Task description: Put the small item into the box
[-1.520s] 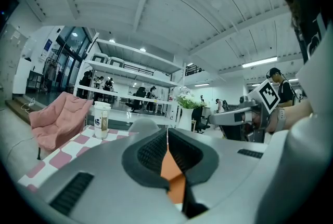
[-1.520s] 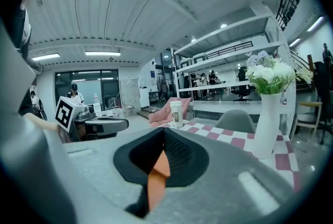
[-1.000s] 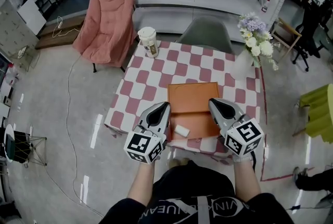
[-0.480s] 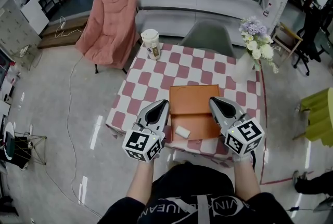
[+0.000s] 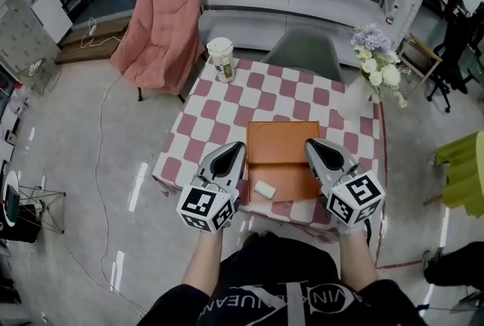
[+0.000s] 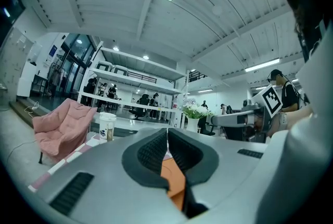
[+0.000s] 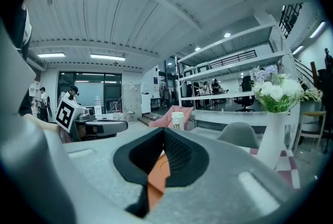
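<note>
An orange box (image 5: 282,143) lies open and flat at the near edge of the checkered table (image 5: 198,124). A small white item (image 5: 264,189) rests on the box's front left part. My left gripper (image 5: 236,148) hovers at the box's left side, shut and empty, its tip just left of the item. My right gripper (image 5: 311,146) hovers at the box's right side, also shut with nothing in it. In the left gripper view the jaws (image 6: 167,132) meet above a strip of orange box (image 6: 175,179). The right gripper view shows the same: closed jaws (image 7: 163,133) over the orange box (image 7: 156,177).
A paper cup (image 5: 221,58) stands at the table's far left corner and a vase of flowers (image 5: 376,60) at the far right. A grey chair (image 5: 302,49) sits behind the table, a pink armchair (image 5: 155,33) to the left, white shelves beyond.
</note>
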`<move>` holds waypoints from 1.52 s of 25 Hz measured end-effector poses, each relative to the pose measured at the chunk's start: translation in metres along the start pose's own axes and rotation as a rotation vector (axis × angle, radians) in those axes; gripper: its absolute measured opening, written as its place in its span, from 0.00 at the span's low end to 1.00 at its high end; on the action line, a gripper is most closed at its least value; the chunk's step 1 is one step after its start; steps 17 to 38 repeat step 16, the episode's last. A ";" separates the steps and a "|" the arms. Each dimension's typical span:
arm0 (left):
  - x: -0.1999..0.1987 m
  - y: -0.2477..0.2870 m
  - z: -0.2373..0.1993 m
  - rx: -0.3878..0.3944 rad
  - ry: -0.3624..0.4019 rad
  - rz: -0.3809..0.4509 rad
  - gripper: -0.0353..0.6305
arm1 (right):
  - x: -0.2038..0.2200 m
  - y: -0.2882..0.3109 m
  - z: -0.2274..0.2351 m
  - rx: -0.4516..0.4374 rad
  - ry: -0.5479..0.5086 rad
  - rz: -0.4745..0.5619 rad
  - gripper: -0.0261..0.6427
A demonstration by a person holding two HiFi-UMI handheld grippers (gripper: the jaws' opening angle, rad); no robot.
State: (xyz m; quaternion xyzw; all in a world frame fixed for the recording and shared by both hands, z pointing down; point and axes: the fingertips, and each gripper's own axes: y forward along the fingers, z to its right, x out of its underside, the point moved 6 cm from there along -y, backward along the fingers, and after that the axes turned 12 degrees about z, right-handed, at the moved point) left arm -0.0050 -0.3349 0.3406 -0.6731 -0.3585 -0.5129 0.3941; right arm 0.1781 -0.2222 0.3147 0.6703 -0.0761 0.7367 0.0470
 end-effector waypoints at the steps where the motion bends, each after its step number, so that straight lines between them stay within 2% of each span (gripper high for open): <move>1: 0.000 0.000 0.000 -0.001 -0.001 -0.001 0.07 | 0.001 0.000 0.000 0.003 0.002 -0.002 0.05; 38: 0.004 -0.002 -0.005 -0.019 -0.009 -0.017 0.07 | 0.007 0.005 0.001 -0.013 0.020 -0.018 0.05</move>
